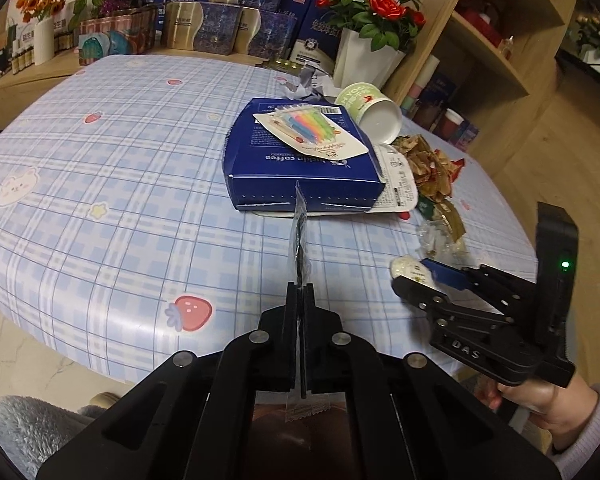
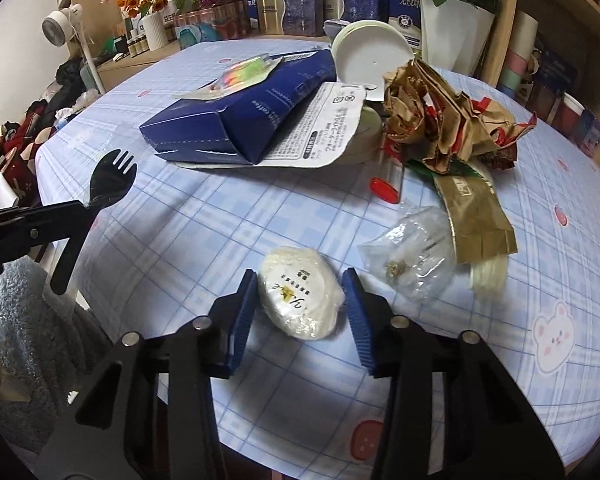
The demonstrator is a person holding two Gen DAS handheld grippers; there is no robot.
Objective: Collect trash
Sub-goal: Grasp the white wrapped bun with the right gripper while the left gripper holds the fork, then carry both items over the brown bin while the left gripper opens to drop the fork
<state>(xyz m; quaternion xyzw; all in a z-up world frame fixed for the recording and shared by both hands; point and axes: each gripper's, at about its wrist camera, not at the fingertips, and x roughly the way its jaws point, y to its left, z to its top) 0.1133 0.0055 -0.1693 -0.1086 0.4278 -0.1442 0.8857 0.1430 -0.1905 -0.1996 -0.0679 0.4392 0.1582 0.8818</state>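
Observation:
My left gripper is shut on a black plastic spork in a clear wrapper, held edge-on above the blue plaid tablecloth. In the right wrist view the same spork sticks out of the left gripper at the left edge. My right gripper has its blue pads against both sides of a white round wrapped packet lying near the table's front edge. The left wrist view shows this packet between the right gripper's fingers.
A blue coffee box with a candle pack on top lies mid-table. Beside it are a tipped paper cup, crumpled brown paper, a gold wrapper, a clear bag and a red-capped tube. Shelves stand behind.

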